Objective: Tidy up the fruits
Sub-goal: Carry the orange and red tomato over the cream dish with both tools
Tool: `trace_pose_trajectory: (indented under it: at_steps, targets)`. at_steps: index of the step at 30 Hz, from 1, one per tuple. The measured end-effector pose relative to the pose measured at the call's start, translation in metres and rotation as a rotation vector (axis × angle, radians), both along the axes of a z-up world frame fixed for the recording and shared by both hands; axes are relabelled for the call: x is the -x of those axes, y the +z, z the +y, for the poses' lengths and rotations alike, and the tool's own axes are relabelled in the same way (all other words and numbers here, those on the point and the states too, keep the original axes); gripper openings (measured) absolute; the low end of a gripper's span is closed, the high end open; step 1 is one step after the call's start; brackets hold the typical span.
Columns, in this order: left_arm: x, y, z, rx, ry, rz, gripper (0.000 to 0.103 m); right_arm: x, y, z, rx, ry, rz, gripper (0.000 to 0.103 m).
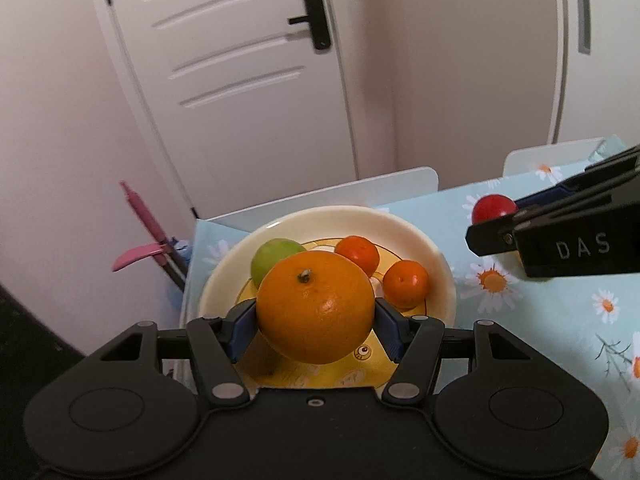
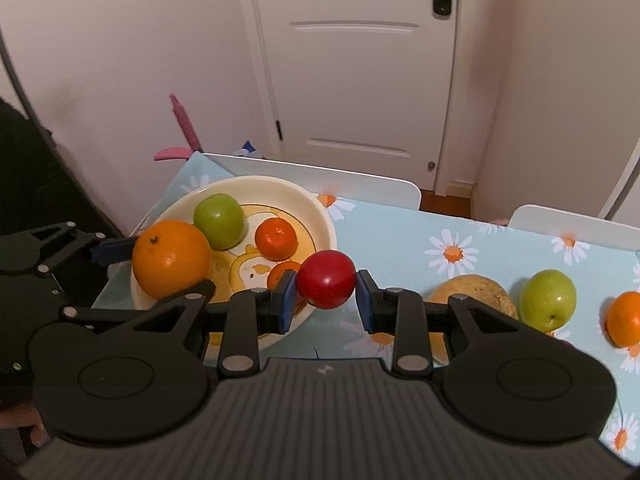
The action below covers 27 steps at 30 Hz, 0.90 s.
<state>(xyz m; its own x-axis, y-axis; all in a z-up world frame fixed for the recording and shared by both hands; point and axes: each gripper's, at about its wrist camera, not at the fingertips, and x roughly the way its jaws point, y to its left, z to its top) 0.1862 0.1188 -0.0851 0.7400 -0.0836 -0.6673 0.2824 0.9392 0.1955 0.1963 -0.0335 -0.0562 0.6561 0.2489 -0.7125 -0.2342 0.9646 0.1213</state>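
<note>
1. The left gripper holds a large round orange with a dark stem between its blue pads, the jaws spread wide around it and both pads pressed to its sides.
2. This orange hangs over the near part of a cream ceramic plate with a yellow cartoon print, which lies at the left end of the table.
3. On the plate lie a green apple and two small tangerines; the apple sits directly behind the held orange, partly hidden by it.
4. The right gripper is closed on a small glossy red fruit, jaws moderately open, with both blue pads appearing to touch it; the fruit is over the plate's right rim.
5. The light-blue daisy-print tablecloth carries, to the right of that gripper, a tan rough-skinned fruit, a second green apple and another orange, lined up close together.
6. Two white chair backs stand at the table's far edge, before a white panelled door with a black handle.
7. A pink long-handled object leans beside the table's left corner.
</note>
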Motion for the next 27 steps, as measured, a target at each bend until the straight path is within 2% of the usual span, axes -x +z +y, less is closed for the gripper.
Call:
trace_pose_trajectory:
  at_steps: [7,12,14,16,27]
  targets:
    - [-0.023,-0.020,-0.002,0.007,-0.060,0.037,0.066,-0.005,-0.005,0.002,0.011,-0.064,0.009,0.046]
    - [-0.031,-0.028,0.001,0.006,-0.068,0.058,0.067,-0.004,-0.005,0.001,0.018,-0.086,0.013,0.046]
    - [-0.030,-0.027,0.003,0.008,-0.075,0.044,0.071,-0.003,-0.004,0.000,0.022,-0.089,0.012,0.046]
    - [-0.025,-0.021,0.004,0.008,-0.080,0.012,0.092,-0.004,-0.002,-0.001,0.022,-0.088,0.010,0.046]
    - [0.006,0.010,0.015,0.027,-0.020,-0.033,0.100,-0.016,0.013,0.002,0.013,-0.005,-0.015,0.046]
